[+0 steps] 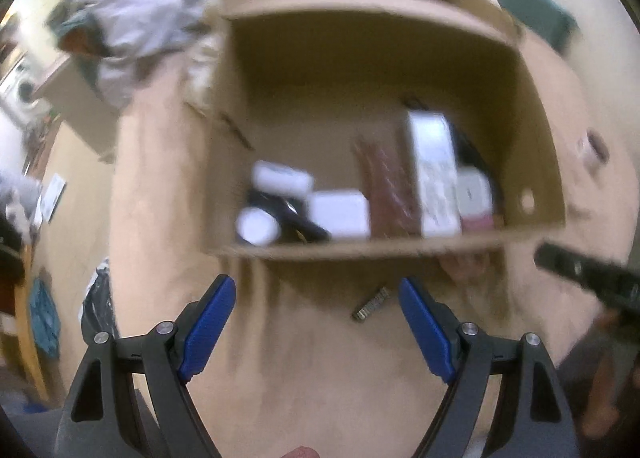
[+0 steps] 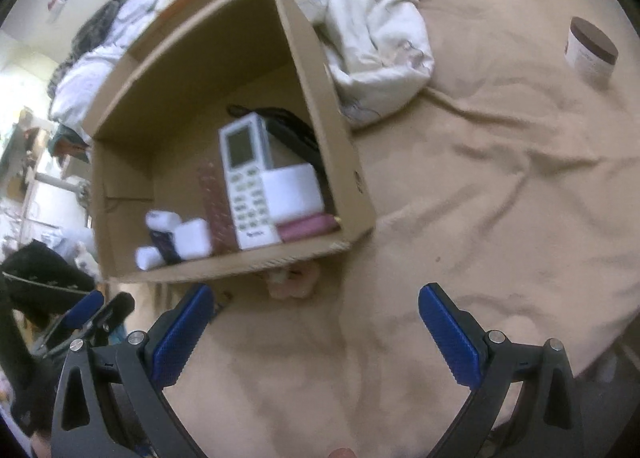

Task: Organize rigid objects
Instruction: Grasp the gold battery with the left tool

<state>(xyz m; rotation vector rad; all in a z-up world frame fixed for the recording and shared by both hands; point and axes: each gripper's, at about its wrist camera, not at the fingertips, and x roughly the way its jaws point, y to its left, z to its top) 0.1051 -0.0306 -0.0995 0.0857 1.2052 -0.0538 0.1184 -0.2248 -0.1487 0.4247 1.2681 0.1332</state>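
Left wrist view, blurred: the left tongs (image 1: 316, 322) stand wide open at the bottom of the frame, nothing between the blue pads, only the beige bed sheet (image 1: 320, 398) under them. A small ribbed metal piece (image 1: 372, 304) lies on the sheet just left of the right pad. Above, in the centre, is an open cardboard box (image 1: 248, 106) w/ several things inside. At the right edge a dark part of the other tool (image 1: 592, 278) comes in.

Right wrist view: at the lower left edge the left tool shows, blue pad and black frame. The right tongs (image 2: 314, 334) are also wide open and empty, over bare sheet. The box fills the upper left to centre. Inside, from left to right: two small white cylinders (image 2: 154, 236) and a white block (image 2: 194, 240), a brown strip, a white remote control (image 2: 248, 186) leaning upright, a white box (image 2: 292, 192) on a pink item (image 2: 308, 227), black thing behind. Crumpled white cloth (image 2: 376, 38) lies right of the box. A jar w/ brown lid (image 2: 592, 50) stands alone at the upper right, well apart from the box.
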